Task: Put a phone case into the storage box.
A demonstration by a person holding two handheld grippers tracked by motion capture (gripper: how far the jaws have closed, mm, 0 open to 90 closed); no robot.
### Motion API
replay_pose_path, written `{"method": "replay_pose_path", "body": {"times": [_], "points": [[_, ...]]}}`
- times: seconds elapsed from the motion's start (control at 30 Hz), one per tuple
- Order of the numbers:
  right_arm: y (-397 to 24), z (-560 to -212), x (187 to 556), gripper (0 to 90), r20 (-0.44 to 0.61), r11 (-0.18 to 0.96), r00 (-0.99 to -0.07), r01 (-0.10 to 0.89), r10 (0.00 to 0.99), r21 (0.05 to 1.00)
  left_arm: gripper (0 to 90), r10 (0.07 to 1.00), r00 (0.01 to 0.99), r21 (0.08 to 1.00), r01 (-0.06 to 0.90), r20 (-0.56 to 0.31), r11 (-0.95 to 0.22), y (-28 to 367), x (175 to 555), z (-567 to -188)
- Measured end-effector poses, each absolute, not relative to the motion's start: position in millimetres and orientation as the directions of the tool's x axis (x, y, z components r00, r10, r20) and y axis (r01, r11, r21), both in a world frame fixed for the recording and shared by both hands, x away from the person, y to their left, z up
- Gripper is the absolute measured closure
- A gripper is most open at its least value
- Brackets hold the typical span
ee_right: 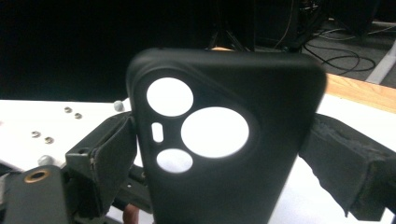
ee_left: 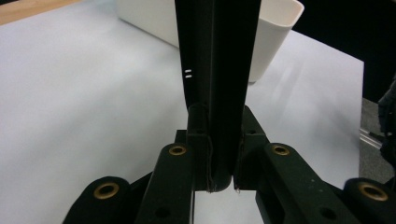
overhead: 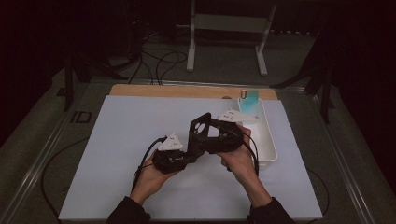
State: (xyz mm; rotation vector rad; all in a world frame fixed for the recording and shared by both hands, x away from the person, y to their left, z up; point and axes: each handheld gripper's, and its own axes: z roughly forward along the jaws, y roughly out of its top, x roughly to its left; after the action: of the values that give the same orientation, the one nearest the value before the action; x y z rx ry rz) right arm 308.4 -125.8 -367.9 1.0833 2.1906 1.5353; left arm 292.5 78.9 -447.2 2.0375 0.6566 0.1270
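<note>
A black phone case [overhead: 201, 127] with round camera cut-outs is held up over the white mat between both grippers. My left gripper [overhead: 190, 151] is shut on its lower end; in the left gripper view the thin case [ee_left: 219, 70] rises from the clamped jaws of the left gripper [ee_left: 219, 149]. My right gripper [overhead: 208, 136] straddles the case across its width. In the right gripper view the case [ee_right: 224, 196] stands between the wide jaws of the right gripper [ee_right: 223, 179], with one pad [ee_right: 112, 154] against its left edge and the other pad [ee_right: 341, 158] against its right edge.
A long white bin [overhead: 267, 140] stands on the right of the mat, with a teal phone case [overhead: 249, 100] leaning at its far end. The bin [ee_left: 275, 37] lies just beyond the held case. A wooden table edge [overhead: 187, 90] runs along the back.
</note>
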Motion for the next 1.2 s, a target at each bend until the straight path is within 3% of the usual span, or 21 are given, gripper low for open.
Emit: {"method": "replay_pose_path", "body": {"times": [0.5,0.77,0.83,1.2], "points": [[-121.4,-369.2,307.2,14.4,0.170,0.173,-0.679,0.407,0.714,0.897,78.3,0.490,0.857,0.834,0.382,-0.158,-0.398,72.2,289.6,-448.1],[-121.1,-373.0,308.7,14.4,0.170,0.186,-0.690,0.410,0.704,0.893,58.6,0.524,0.840,0.848,0.376,-0.141,-0.374,77.2,288.1,-443.6],[-122.6,-373.5,309.5,14.5,0.175,0.179,-0.687,0.411,0.705,0.894,43.9,0.549,0.826,0.852,0.376,-0.129,-0.364,80.7,287.7,-442.2],[-127.9,-374.8,312.5,14.4,0.179,0.168,-0.673,0.417,0.718,0.893,12.4,0.662,0.744,0.880,0.369,-0.088,-0.298,105.4,286.3,-435.6]]}}
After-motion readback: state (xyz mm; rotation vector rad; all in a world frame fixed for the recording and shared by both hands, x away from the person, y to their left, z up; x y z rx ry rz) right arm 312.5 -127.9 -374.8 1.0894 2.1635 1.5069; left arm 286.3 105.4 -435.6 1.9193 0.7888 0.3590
